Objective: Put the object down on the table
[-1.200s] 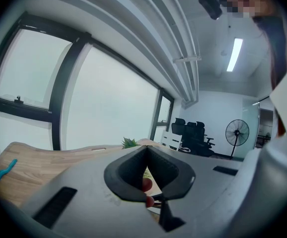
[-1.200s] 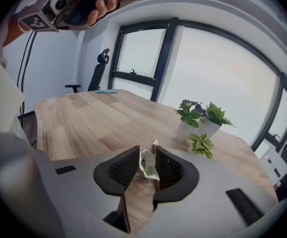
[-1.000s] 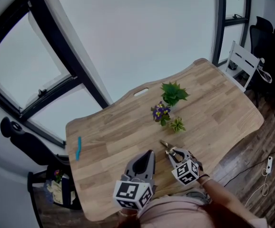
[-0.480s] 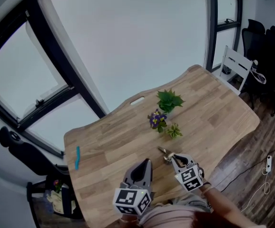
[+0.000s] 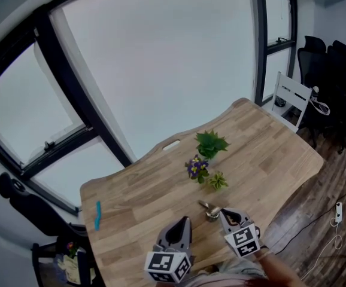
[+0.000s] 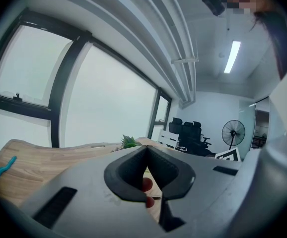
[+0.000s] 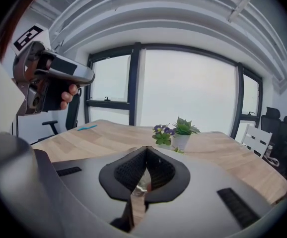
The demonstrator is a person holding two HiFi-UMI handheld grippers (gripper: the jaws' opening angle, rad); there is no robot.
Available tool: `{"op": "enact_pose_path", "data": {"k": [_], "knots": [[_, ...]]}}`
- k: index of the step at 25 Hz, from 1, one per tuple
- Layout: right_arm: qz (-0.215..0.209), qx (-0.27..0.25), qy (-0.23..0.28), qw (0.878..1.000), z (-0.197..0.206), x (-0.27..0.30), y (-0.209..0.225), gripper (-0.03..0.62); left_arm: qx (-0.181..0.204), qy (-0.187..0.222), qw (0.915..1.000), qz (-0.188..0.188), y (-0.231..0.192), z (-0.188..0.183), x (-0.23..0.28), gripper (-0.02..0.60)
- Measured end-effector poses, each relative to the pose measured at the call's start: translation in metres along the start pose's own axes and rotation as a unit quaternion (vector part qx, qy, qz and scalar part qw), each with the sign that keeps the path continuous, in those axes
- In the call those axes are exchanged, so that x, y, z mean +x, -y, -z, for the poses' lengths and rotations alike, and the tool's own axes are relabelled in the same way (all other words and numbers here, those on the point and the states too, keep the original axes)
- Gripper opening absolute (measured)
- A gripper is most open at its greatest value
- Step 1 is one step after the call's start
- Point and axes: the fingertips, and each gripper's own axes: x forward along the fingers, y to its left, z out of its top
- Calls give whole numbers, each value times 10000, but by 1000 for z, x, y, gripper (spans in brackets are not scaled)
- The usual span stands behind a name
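1. Blue strip (image 5: 97, 214): lies flat near the left edge of the wooden table (image 5: 137, 187).
2. Left gripper (image 5: 184, 222): tongs pressed together and pinching nothing, held over the table's near edge.
3. Green potted plant (image 5: 211, 143): stands mid-table, with purple flowers (image 5: 196, 167) just beside it.
4. Small metal object (image 5: 211, 211): pinched in the tongs of the right gripper (image 5: 219, 213), over the table's near side, apart from the plants.

The small metal thing (image 7: 139, 186) clamped in the right tongs (image 7: 146, 148) is mostly hidden by their pads, so its kind cannot be told. At the bench's (image 5: 137, 190) far left, a blue thing (image 5: 97, 206) is too small to name. The person's arm (image 5: 281, 275) is cut off by the head view's lower edge. The left tongs (image 5: 184, 221) hide all but two fingertips (image 6: 146, 183).
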Motion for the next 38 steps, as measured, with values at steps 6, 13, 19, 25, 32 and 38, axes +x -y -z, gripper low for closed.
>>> {"op": "enact_pose_path", "data": {"k": [6,13,19,25,32,38], "knots": [[74,133,150,9998,-13,-12,-1,0,-53,31,10000,12,-4,1,-4,0],[119,247,397,9988,-31,-28,-3,0,-96,53,9999,21,-8,5,-8,0],[208,269,565,9978,-41,-41,2,0,-68,49,10000,-2,-8,5,-8,0],[256,304,697,9968,-47,-52,6,0,1,39,10000,-25,-4,4,-9,0],[352,140,906,9952,-55,-58,13,0,74,-33,9999,-75,-1,6,-8,0],[451,124,989,9940,-57,-65,22,0,123,-11,9999,-82,4,5,-5,0]]}}
